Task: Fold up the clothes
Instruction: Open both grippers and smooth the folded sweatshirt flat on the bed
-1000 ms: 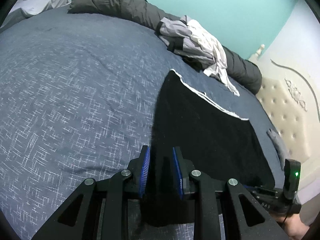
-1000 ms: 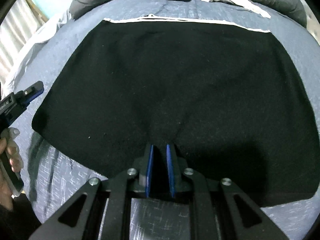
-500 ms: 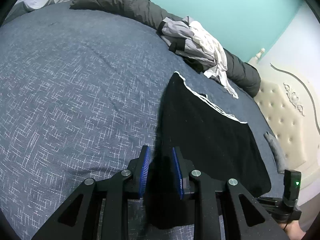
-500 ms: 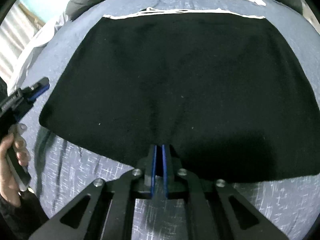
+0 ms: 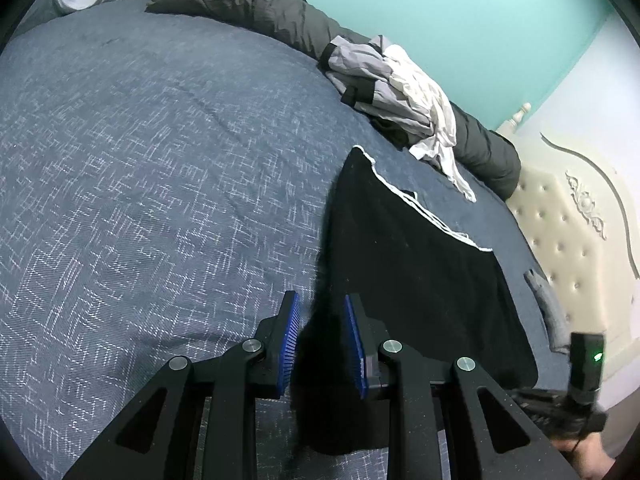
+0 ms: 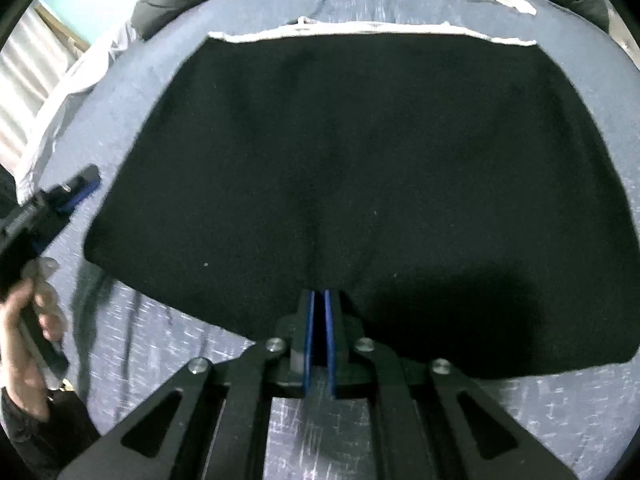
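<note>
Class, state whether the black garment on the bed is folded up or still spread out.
Spread out: the black garment lies flat on the bed, white-trimmed edge fully exposed.

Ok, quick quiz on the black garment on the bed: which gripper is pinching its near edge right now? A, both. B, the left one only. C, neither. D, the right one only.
D: in the right wrist view the right gripper has its blue pads pressed together on the near hem of the black garment, while the left gripper stands open with the cloth edge loose between its pads.
</note>
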### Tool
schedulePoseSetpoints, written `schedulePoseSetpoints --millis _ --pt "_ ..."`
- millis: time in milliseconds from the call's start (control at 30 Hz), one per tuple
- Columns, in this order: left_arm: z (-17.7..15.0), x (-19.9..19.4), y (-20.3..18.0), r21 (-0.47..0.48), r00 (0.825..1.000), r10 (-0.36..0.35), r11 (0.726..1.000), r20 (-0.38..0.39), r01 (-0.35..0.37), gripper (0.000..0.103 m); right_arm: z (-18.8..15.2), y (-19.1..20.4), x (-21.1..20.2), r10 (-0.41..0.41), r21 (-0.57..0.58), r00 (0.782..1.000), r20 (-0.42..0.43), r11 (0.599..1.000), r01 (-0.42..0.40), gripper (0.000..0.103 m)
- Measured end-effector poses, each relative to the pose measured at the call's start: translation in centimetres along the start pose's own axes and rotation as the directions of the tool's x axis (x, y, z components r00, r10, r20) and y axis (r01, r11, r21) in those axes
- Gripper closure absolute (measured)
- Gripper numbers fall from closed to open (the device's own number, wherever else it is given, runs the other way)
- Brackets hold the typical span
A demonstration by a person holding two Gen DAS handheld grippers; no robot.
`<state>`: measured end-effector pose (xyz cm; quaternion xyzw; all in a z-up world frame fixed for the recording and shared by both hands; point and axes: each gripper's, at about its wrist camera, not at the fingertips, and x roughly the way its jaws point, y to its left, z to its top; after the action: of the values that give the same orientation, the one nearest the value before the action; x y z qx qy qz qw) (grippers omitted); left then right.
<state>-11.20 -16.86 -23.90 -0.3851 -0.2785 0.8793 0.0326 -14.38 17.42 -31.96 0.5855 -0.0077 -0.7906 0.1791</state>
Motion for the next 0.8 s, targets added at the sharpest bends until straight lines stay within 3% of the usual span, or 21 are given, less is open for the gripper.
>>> schedulePoseSetpoints --millis 167,667,800 --pt "0.0 0.1 0.1 -0.007 1.0 -0.004 1.0 0.001 0.004 0.078 0.4 0.8 0.1 -0.044 -0.035 0.999 0.001 0.998 0.044 0.1" --pt "0.0 0.2 0.0 0.001 1.0 -0.005 1.0 -0.002 0.005 0.078 6.4 -1.7 0.5 0.002 0.105 1.0 0.026 0.994 -0.005 0.1" --pt "-0.1 0.2 0.1 0.002 1.0 -0.003 1.0 -0.004 0.003 0.078 6.2 -1.5 0.1 0.005 0.106 1.0 0.017 0.994 -0.007 0.1"
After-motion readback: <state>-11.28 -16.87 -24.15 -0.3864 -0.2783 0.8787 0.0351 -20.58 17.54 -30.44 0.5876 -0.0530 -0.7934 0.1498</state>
